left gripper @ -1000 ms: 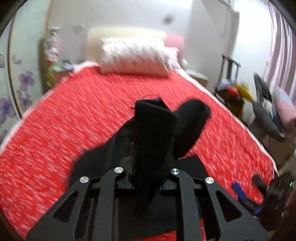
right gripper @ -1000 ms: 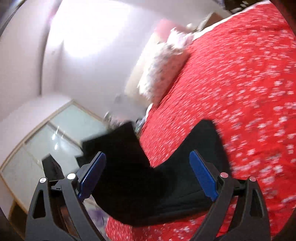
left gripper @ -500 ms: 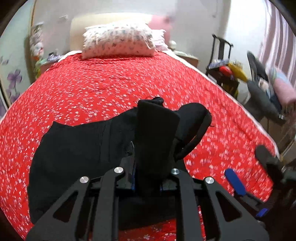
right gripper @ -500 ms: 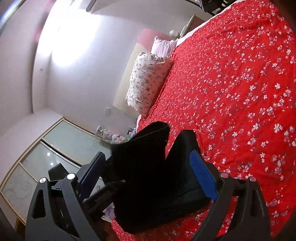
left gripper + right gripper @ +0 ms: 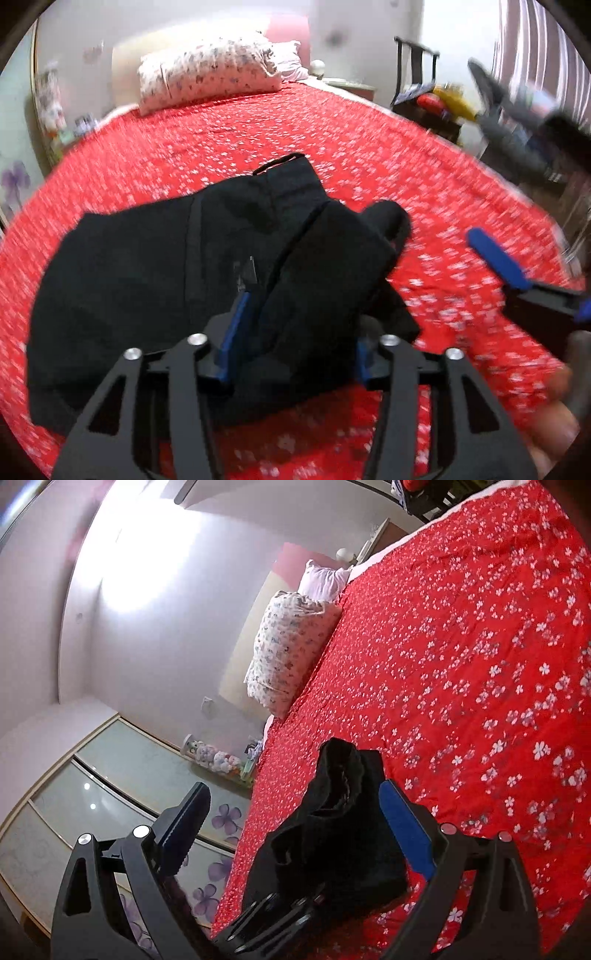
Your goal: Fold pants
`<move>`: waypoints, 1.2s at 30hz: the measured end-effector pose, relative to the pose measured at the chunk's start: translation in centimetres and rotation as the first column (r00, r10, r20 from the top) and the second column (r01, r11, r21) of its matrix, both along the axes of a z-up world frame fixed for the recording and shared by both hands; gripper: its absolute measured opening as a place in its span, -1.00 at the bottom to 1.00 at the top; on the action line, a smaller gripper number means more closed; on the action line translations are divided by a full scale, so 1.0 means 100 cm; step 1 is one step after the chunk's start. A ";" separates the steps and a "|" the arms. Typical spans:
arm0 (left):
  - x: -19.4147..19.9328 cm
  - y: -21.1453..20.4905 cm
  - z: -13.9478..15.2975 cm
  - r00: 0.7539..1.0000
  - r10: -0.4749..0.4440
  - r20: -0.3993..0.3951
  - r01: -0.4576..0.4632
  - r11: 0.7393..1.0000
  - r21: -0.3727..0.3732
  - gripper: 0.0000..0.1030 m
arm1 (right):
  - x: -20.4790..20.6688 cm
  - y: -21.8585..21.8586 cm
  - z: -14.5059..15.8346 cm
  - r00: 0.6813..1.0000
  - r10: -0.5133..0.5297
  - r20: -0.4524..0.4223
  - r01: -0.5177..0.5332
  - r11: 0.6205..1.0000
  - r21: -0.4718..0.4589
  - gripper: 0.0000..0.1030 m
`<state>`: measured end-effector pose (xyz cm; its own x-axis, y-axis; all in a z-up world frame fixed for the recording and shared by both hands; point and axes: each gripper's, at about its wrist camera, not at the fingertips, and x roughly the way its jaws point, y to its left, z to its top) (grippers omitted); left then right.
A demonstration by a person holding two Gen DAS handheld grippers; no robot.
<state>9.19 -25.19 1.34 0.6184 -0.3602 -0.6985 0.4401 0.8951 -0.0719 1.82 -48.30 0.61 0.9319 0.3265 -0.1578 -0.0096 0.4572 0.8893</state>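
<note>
I have the left gripper (image 5: pixel 295 325) pinching a bunched fold of the black pants (image 5: pixel 147 266), which lie on the red bedspread (image 5: pixel 369 155). The right gripper (image 5: pixel 295 834) is spread, empty, at 3 o'clock. The cloth looks soft and limp; I would grip doubled edges.

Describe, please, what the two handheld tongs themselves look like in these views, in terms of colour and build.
Both are alike: the left tongs and right tongs have matte black frames with triangular cut-outs and round silver screw heads at the pivots. Each finger carries a flat blue pad; one right pad shows a ridged, toothed face. No cables or markings are visible. The person's bare fingers show at the frame edge.
</note>
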 end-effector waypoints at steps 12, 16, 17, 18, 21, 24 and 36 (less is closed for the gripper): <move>-0.026 0.136 0.041 0.975 0.155 0.160 -0.115 0.965 -0.236 0.96 | 0.016 0.044 0.025 0.946 0.287 0.154 -0.277 0.957 -0.085 0.84; -0.005 0.149 0.025 0.973 0.218 0.072 -0.198 0.955 -0.221 0.96 | 0.032 0.080 0.029 0.922 0.378 0.079 -0.356 0.911 -0.208 0.84; -0.002 0.152 0.020 0.973 0.227 0.048 -0.212 0.953 -0.218 0.96 | 0.035 0.084 0.027 0.922 0.383 0.054 -0.364 0.906 -0.217 0.84; 0.004 0.152 0.011 0.969 0.245 0.013 -0.237 0.950 -0.205 0.96 | 0.040 0.088 0.022 0.923 0.384 0.004 -0.373 0.900 -0.223 0.92; 0.009 0.154 -0.010 0.971 0.235 -0.035 -0.238 0.959 -0.155 0.95 | 0.054 0.092 -0.007 0.907 0.369 -0.204 -0.408 0.889 -0.207 0.86; -0.002 0.148 -0.019 0.980 0.200 0.000 -0.199 0.976 -0.092 0.95 | 0.047 0.083 -0.014 0.912 0.360 -0.198 -0.396 0.899 -0.186 0.59; 0.025 0.170 0.015 0.951 0.266 0.156 -0.254 0.963 -0.090 0.96 | 0.054 0.073 0.031 0.952 0.307 -0.007 -0.299 0.920 -0.252 0.94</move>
